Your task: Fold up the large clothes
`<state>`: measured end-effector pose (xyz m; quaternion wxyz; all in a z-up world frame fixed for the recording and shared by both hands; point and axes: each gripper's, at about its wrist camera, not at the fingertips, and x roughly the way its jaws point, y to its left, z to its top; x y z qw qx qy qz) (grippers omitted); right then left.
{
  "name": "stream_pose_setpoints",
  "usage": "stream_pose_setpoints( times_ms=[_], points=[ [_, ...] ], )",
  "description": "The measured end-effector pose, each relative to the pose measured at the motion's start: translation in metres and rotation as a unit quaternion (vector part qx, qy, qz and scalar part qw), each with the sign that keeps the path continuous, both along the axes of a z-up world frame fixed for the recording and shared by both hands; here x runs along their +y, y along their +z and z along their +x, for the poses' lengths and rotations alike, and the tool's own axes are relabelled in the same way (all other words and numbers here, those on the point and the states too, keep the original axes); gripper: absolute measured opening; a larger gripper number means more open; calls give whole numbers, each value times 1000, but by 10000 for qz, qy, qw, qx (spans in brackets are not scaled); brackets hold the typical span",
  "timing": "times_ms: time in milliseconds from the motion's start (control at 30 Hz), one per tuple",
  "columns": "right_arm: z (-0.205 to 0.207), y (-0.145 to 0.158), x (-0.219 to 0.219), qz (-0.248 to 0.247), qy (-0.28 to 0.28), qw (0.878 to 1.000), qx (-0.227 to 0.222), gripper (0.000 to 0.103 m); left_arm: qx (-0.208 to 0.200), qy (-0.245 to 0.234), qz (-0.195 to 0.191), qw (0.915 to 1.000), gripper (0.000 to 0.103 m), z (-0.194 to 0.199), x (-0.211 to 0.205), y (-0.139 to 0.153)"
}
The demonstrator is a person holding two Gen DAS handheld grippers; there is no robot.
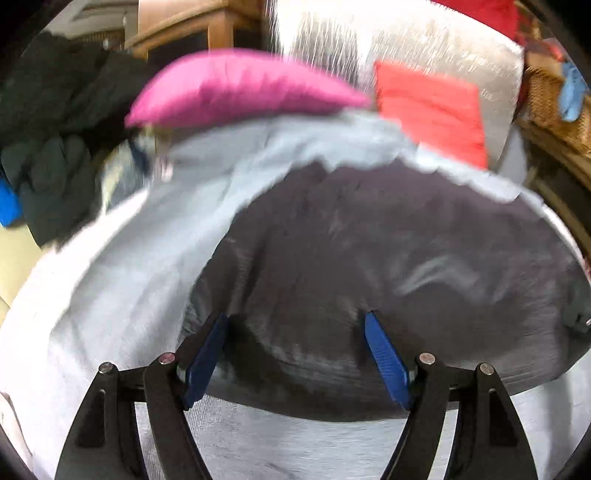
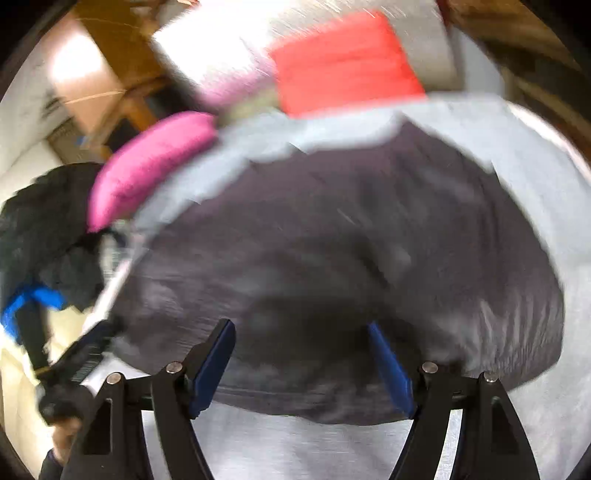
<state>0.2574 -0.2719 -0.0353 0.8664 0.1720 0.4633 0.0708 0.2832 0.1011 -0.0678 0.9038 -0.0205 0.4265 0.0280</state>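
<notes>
Item 1. Dark grey garment [image 1: 369, 258]: spread flat in a broad rounded shape across the middle of both views, lying on a pale grey sheet [image 1: 129, 266]. Its near hem runs just in front of both grippers. Surface blurred; detail of seams or sleeves cannot be told.

Item 2. Left gripper [image 1: 297, 354]: blue-padded fingers [image 1: 205, 360] set wide apart, nothing between them, tips over the garment's near edge. Contact with the cloth cannot be told. Seen also at the left edge of the right wrist view, tilted, beside the garment's left side.

Item 3. Right gripper [image 2: 299, 363]: blue-padded fingers [image 2: 391, 369] likewise wide apart, holding nothing, tips over the garment's near hem.

Item 4. Pink cushion [image 1: 236, 88]: far left of the garment, resting at the far edge of the sheet.

Item 5. Red folded cloth [image 1: 432, 110]: far right of the cushion, just beyond the garment, on a white surface [image 1: 443, 44].

Item 6. Dark clothes pile [image 1: 55, 155]: left of the sheet, with a blue piece [image 1: 9, 203] at its near side.

Item 7. Wicker basket [image 1: 550, 96]: far right edge, left wrist view.

Item 8. Wooden furniture [image 1: 192, 29]: far left background.
</notes>
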Motion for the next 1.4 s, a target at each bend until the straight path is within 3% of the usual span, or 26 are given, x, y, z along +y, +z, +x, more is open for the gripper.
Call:
stream_pose_setpoints(
  times_ms=[100,167,267,367,467,533,600,667,800,867,967,1067,1133,1300,1400],
  points=[
    [-4,0,-9,181,-145,9997,-90,77,-29,-57,159,9999,79,0,-1,1],
    [-5,14,-6,120,-170,9997,-96,77,-136,83,26,9999,79,-4,-1,14],
    [-9,37,1,396,-33,9982,-444,77,-520,56,-191,9984,79,-10,-8,33],
    [-4,43,22,958,317,9937,-489,78,-662,-188,-188,9975,79,-9,-27,37],
    [10,31,40,1482,589,9866,-351,78,-468,-340,-5,9983,79,4,-41,23],
    [24,6,40,1483,410,9881,-44,78,41,-418,266,9988,81,19,-48,-5],
    [35,-31,22,2000,-85,9784,524,76,-41,-446,407,9982,80,16,-51,-4],
    [32,-28,13,2323,-289,9706,562,78,-69,-521,259,9983,80,14,-49,6],
    [42,6,1,2123,-127,9770,131,78,-513,-314,233,9979,80,19,-30,29],
    [51,12,-17,2134,-364,9763,33,78,-428,-89,179,9989,80,27,-16,26],
    [65,-1,-54,1868,-958,9777,26,78,194,65,7,9998,82,47,3,-5],
    [71,-28,-79,2021,-1132,9726,212,67,162,14,4,9999,83,50,6,-16],
    [72,-25,-81,2063,-1155,9714,228,68,178,59,5,9998,83,49,5,-9],
    [46,7,-80,2034,-1033,9736,-87,70,-335,160,-341,9987,83,16,21,26],
    [7,13,-80,1913,-923,9770,-204,73,-439,214,-276,9984,83,0,27,27]
  ],
)
